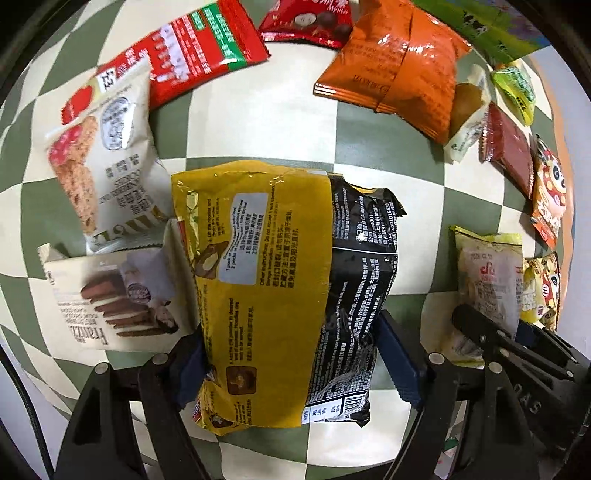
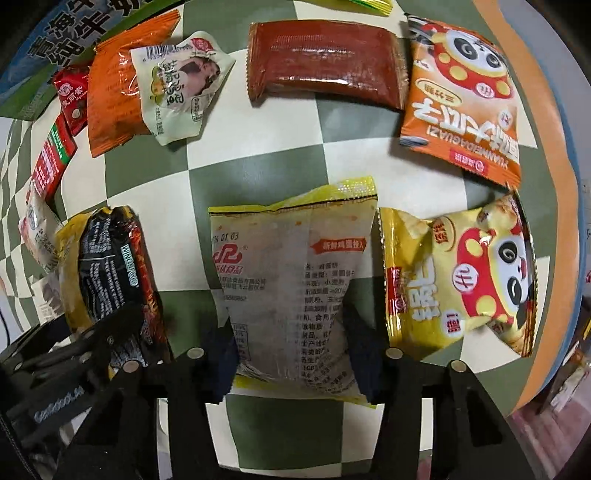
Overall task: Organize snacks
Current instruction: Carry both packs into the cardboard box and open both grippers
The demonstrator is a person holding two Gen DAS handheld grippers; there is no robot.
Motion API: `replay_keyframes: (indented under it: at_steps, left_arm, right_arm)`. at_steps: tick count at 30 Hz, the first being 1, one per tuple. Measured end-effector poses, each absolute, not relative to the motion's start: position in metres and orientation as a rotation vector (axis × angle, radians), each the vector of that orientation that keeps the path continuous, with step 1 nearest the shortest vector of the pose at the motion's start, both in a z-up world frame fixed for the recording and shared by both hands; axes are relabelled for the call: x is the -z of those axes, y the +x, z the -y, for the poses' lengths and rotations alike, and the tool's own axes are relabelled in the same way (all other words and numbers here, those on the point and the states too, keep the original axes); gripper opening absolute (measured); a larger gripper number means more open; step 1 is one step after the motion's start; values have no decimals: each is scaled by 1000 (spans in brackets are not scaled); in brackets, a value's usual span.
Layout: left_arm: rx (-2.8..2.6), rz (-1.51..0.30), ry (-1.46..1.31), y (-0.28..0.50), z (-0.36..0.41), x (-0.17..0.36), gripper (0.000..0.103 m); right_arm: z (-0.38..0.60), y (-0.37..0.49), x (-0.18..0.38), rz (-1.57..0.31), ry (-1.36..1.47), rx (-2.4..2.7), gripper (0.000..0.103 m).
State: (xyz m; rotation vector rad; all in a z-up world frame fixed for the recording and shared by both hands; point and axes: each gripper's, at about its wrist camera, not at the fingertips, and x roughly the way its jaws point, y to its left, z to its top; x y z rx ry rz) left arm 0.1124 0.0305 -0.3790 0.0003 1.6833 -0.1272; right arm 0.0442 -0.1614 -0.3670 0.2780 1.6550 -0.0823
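The left gripper (image 1: 291,354) is clamped on a yellow-and-black noodle packet (image 1: 280,288), with a white biscuit bag (image 1: 110,299) touching its left side. The right gripper (image 2: 291,354) pinches a pale yellow cake packet (image 2: 291,284) on the checkered table (image 2: 258,147). A yellow panda bag (image 2: 458,280) lies just beside it; a brown packet (image 2: 325,62) sits farther ahead.

A: Entry, left wrist view: green carton (image 1: 491,26), cut off by the top edge; dark red packet (image 1: 310,22), top out of frame.

B: Noted. The yellow panda bag (image 1: 541,291)?

A: Half hidden behind the pale cake packet (image 1: 487,280).

B: Right wrist view: blue-green milk box (image 2: 55,48), clipped at the upper left corner; fine print on cake packet (image 2: 295,280) too blurred to read.
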Motion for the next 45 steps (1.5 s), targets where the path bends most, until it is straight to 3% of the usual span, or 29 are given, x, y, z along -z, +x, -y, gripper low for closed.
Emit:
replay_keyframes:
  at_steps: [8,14,19,25,30,36,40,45]
  left_arm:
    - [181,-1614,-15,88,-39,346,81]
    - [269,-1480,-72,84,-57,281,81]
    - [319,-1416,-129,128,-59,196,81]
    - [277,-1320,-138,210,-53,151,81]
    - [227,-1314,-165,291,-51,143,81]
    - [187,-1400,-147,384,-36,182,81]
    - [172,-1459,-151,431,-31,213,68]
    - [154,-1488,-111,467,-26,240,68]
  right_arm:
    - [187,14,315,-1514,399,43,50]
    - [195,6,242,-1375,468,-43,50]
    - [181,52,176,-1291,484,-122,50]
    - [152,146,144,-1207,443,-198,50]
    - [150,237,147,-1202,390,-208,50]
    - [151,338,181,-1255,364,-223,50]
    - [148,388,209,-1300,348,-233,50]
    - [147,435,259,-1366,315,-223,50]
